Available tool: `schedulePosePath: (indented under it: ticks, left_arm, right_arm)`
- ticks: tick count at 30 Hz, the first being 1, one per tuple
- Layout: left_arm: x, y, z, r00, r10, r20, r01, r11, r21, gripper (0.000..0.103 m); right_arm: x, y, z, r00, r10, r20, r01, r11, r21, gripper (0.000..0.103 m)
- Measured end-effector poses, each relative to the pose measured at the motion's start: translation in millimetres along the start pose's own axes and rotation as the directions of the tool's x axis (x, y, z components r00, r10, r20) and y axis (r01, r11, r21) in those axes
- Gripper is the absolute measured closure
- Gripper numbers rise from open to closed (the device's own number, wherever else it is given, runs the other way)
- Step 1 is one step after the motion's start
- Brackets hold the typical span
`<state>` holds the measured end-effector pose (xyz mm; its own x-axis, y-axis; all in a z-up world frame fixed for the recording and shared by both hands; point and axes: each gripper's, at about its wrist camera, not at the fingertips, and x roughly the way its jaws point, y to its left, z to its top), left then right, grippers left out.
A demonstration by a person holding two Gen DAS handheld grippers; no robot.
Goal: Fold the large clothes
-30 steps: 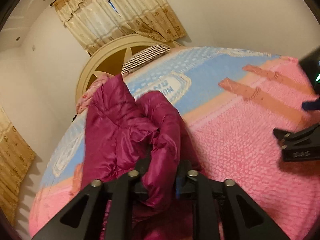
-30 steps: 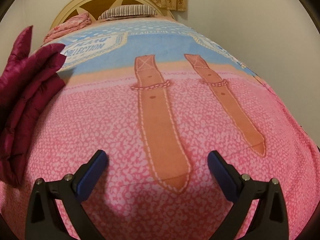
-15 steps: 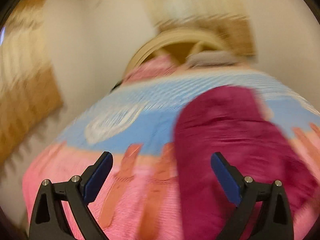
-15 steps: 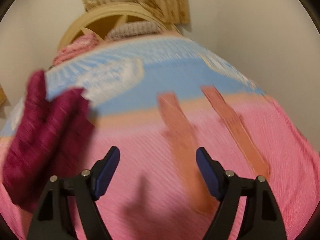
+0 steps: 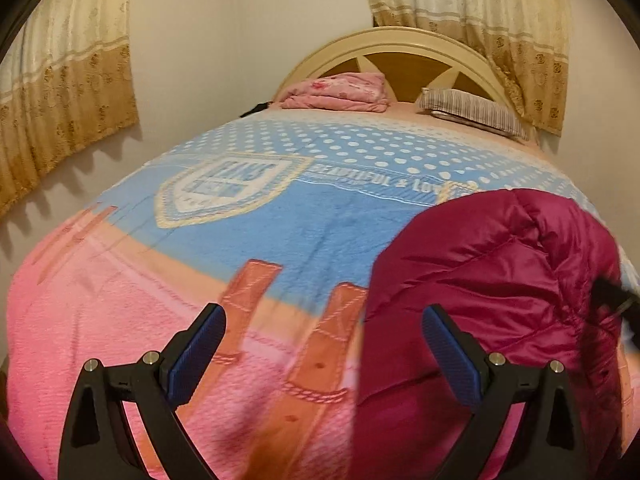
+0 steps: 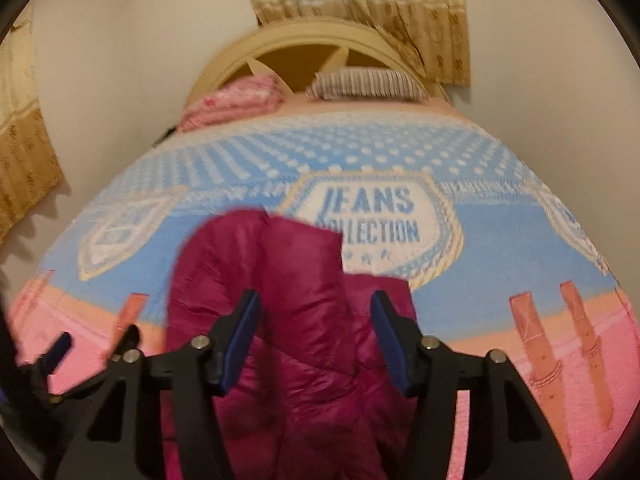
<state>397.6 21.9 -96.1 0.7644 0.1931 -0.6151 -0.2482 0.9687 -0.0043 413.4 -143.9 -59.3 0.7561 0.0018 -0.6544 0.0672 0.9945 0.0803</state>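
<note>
so the left gripper (image 5: 320, 350) has let go of the magenta puffer jacket (image 5: 492, 280) it was pinching a second ago, and its fingers are now spread wide over the bedspread (image 5: 280, 236) with nothing between them. the jacket sits bunched on the bedspread, just right of that gripper and well short of the headboard (image 5: 394, 46). meanwhile the right gripper (image 6: 316, 340) swung over it, fingers about half open either side of a puffy fold, not clamped yet, so looks like a regrip for the next fold.
</note>
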Motion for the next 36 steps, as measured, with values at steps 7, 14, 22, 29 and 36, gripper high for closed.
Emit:
schedulePosePath:
  ticks: [7, 14, 22, 29, 36]
  left_arm:
    - [30.0, -33.5, -15.4, 0.997, -0.022, -0.069, 0.028, 0.997, 0.076, 0.004]
    - [40.4, -60.8, -30.0, 0.997, 0.017, -0.070, -0.005, 0.987, 0.161, 0.004]
    - [54.9, -54.3, -36.3, 0.993, -0.026, -0.115, 0.037, 0.995, 0.093, 0.001]
    - [57.4, -58.0, -39.4, 0.993, -0.019, -0.117, 0.030, 0.995, 0.095, 0.001]
    - [60.3, -59.4, -39.4, 0.992, -0.018, -0.126, 0.030, 0.995, 0.096, 0.001]
  right_arm:
    - [32.9, -46.7, -40.0, 0.997, -0.054, -0.060, 0.058, 0.996, 0.068, 0.048]
    - [43.0, -70.0, -56.2, 0.997, -0.047, -0.056, 0.053, 0.992, 0.115, 0.045]
    - [49.2, -78.5, -64.3, 0.998, -0.025, -0.052, 0.032, 0.990, 0.136, 0.040]
    - [54.1, -79.3, -67.1, 0.998, -0.026, -0.055, 0.033, 0.991, 0.132, 0.039]
    - [57.9, -80.4, -68.9, 0.997, -0.025, -0.067, 0.034, 0.990, 0.136, 0.037]
